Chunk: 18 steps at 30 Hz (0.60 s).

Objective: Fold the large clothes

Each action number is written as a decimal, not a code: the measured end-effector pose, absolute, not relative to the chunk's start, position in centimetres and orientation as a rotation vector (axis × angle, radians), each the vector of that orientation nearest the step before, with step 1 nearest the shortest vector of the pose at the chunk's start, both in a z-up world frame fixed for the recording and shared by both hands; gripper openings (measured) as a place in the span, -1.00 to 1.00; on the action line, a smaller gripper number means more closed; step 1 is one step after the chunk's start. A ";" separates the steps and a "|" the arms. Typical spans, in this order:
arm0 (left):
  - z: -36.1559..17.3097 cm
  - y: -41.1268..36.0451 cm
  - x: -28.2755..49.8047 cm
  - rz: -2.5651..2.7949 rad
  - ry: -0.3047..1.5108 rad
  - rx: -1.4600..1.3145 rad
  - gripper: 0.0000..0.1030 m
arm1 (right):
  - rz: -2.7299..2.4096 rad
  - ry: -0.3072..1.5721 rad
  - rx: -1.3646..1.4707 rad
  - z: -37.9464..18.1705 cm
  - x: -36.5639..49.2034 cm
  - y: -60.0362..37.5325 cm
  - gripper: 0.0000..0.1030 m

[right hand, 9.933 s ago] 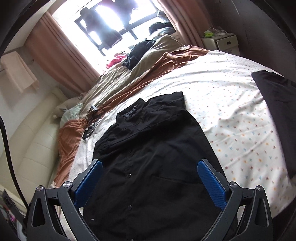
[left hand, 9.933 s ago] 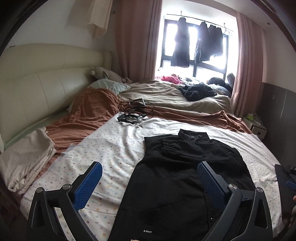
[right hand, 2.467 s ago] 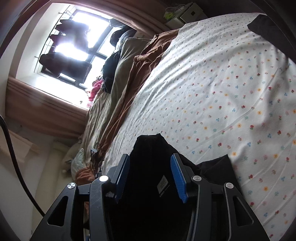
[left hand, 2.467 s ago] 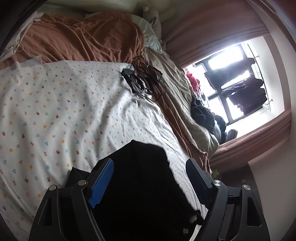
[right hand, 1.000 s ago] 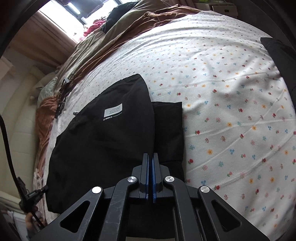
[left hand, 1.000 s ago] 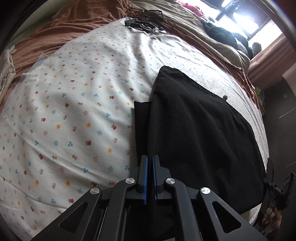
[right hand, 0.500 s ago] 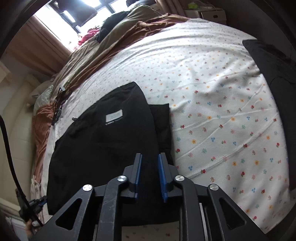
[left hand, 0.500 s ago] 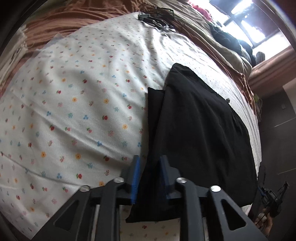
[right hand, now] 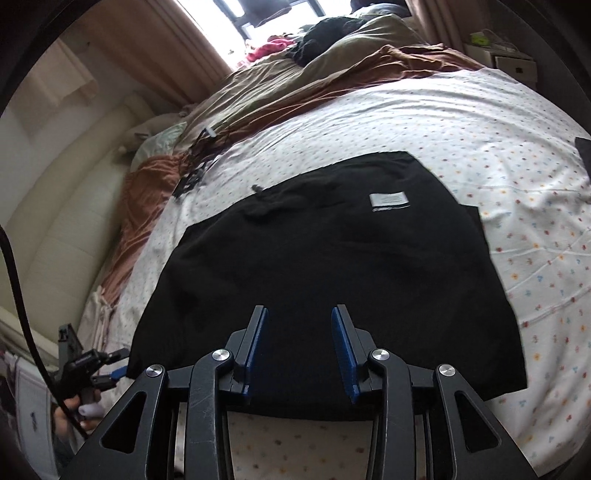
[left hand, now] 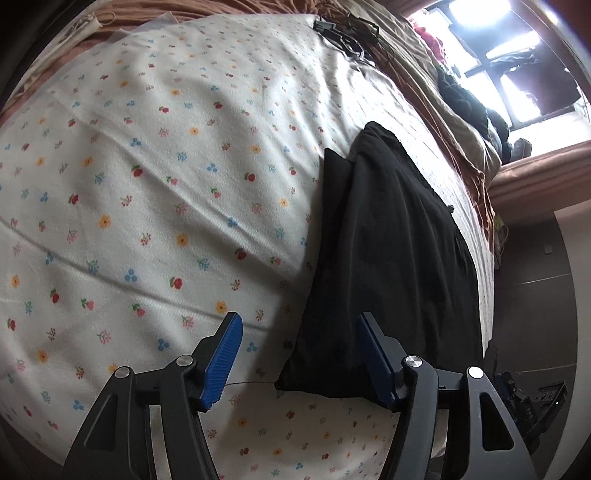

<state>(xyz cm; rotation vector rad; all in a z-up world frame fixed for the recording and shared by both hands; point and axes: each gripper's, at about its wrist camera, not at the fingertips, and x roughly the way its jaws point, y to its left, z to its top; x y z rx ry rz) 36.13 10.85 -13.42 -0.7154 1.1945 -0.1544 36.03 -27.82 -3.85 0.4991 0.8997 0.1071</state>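
A black shirt [right hand: 332, 266] lies folded flat on the flowered bedsheet [right hand: 517, 122], with a white label [right hand: 388, 201] facing up. It also shows in the left wrist view [left hand: 391, 258], along the right side. My left gripper [left hand: 295, 354] is open and empty, over the shirt's near left corner. My right gripper [right hand: 299, 350] is open and empty, just above the shirt's near edge. The left gripper also shows at the far left of the right wrist view [right hand: 99, 369].
The flowered sheet [left hand: 147, 184] spreads wide to the left of the shirt. Brown and beige bedding [right hand: 332, 74] with dark clothes is piled toward the window. A tangle of black cables [left hand: 347, 33] lies at the sheet's far edge. A bedside cabinet [right hand: 513, 59] stands far right.
Both grippers, shut on the shirt's edge a second ago, have opened and let it go. The shirt now lies flat. The right gripper has swung over to the shirt's near middle.
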 end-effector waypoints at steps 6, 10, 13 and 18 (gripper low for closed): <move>-15.5 10.9 35.4 -0.213 1.248 -0.854 0.27 | 0.209 0.957 0.450 -4.7 37.2 -23.0 -0.30; -15.4 10.2 35.5 -0.234 1.246 -0.847 0.26 | 0.251 1.015 0.399 -6.0 37.6 -20.1 -0.30; -15.7 9.2 35.7 -0.266 1.252 -0.846 0.26 | 0.248 1.065 0.343 -6.9 37.5 -18.4 -0.30; -15.8 7.9 36.4 -0.242 1.234 -0.826 0.17 | 0.253 1.103 0.257 -8.1 37.2 -16.1 -0.32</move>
